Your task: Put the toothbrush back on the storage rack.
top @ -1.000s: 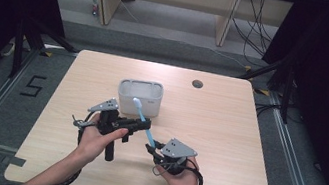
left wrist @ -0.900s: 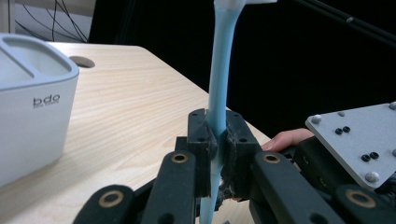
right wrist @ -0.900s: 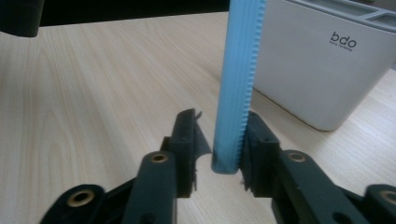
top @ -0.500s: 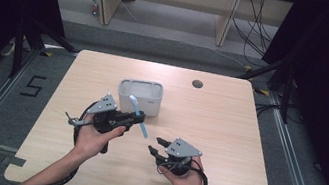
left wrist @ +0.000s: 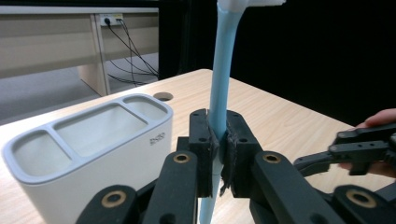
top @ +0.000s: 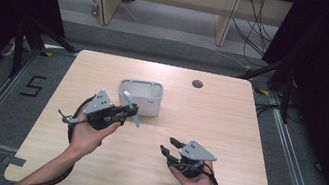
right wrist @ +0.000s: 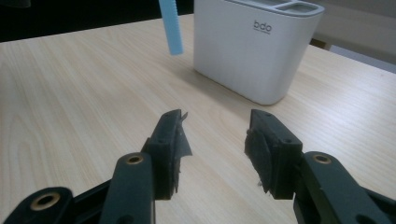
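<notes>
Nearest to us, at the desk's front edge, our right hand-held gripper sits low in the right hand, its jaws spread wide with nothing between them. In the right gripper view the two pads stand well apart over bare wood, and a clear stretch of desk runs from them up to the white holder.

A little farther in and to the left, our left hand-held gripper is raised in the left hand, its jaws closed on a light blue toothbrush. In the left gripper view the pads pinch the blue handle near its middle, and the handle stands roughly upright, its white upper end cut off by the top of the frame. From above, the toothbrush hangs just in front of the holder's near wall, its lower end clear of the desk.

Beyond that stands the white holder, near the desk's middle, with three open compartments on top: a wide one between two small ones.

Farther still, a round cable hole sits close to the desk's far edge. The right half of the desk is open wood out to its rounded corners.
</notes>
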Demonstrator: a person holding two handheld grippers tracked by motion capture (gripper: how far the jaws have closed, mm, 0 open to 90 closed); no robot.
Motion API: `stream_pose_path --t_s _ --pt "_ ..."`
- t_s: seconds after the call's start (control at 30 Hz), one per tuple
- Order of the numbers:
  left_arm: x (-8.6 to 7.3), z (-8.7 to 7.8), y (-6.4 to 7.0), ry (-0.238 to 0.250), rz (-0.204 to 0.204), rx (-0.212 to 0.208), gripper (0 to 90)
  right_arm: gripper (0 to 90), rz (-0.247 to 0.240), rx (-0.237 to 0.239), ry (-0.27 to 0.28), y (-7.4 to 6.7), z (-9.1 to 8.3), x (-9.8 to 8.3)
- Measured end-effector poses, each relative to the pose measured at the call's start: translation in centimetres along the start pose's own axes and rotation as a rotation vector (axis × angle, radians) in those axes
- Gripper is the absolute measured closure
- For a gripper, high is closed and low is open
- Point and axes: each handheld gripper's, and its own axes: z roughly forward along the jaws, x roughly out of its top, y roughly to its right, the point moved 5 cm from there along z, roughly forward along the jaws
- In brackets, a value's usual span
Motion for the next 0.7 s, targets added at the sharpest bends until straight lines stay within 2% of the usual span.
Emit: stream_pose_path --t_s 0.1,0.23,0.3,0.33,0.37,0.4,0.47,0.5,0.6,0.63,0.7 --pt "0.2 -0.2 -0.4 0.003 0.014 0.015 83.0 54.6 0.005 -0.016 0.010 0.3 -0.3 -0.3" --pt "0.4 -0.5 -0.8 0.008 0.025 0.035 83.0 53.3 -0.015 -0.043 0.025 0.8 -0.5 -0.7" --pt "0.5 -0.6 -1.0 0.009 0.029 0.044 83.1 53.0 0.013 -0.038 0.015 0.8 -0.6 -1.0" --pt "0.6 -0.6 -1.1 0.014 0.029 0.050 83.1 53.1 0.044 -0.035 0.009 0.6 -0.7 -1.2" --pt "0.6 -0.7 -1.3 0.014 0.033 0.055 83.1 53.0 0.046 -0.040 0.011 0.7 -0.7 -1.3" --pt "0.7 -0.7 -1.4 0.014 0.040 0.061 83.1 53.0 0.025 -0.059 0.031 1.0 -0.8 -1.3" --pt "0.8 -0.8 -1.6 0.015 0.045 0.069 83.0 53.0 0.065 -0.063 0.017 1.0 -1.0 -1.6" --pt "0.8 -0.9 -1.7 0.016 0.046 0.073 83.1 52.9 0.040 -0.060 0.049 1.2 -0.8 -1.5" --pt "1.0 -0.9 -1.9 0.018 0.050 0.082 83.1 52.8 0.052 -0.078 0.031 1.4 -1.1 -1.7" --pt "1.0 -1.0 -2.0 0.019 0.053 0.084 83.1 52.8 0.082 -0.068 0.026 1.2 -1.1 -1.8" --pt "1.1 -1.0 -2.2 0.019 0.053 0.090 83.1 52.6 0.053 -0.085 0.039 1.5 -1.1 -1.8"
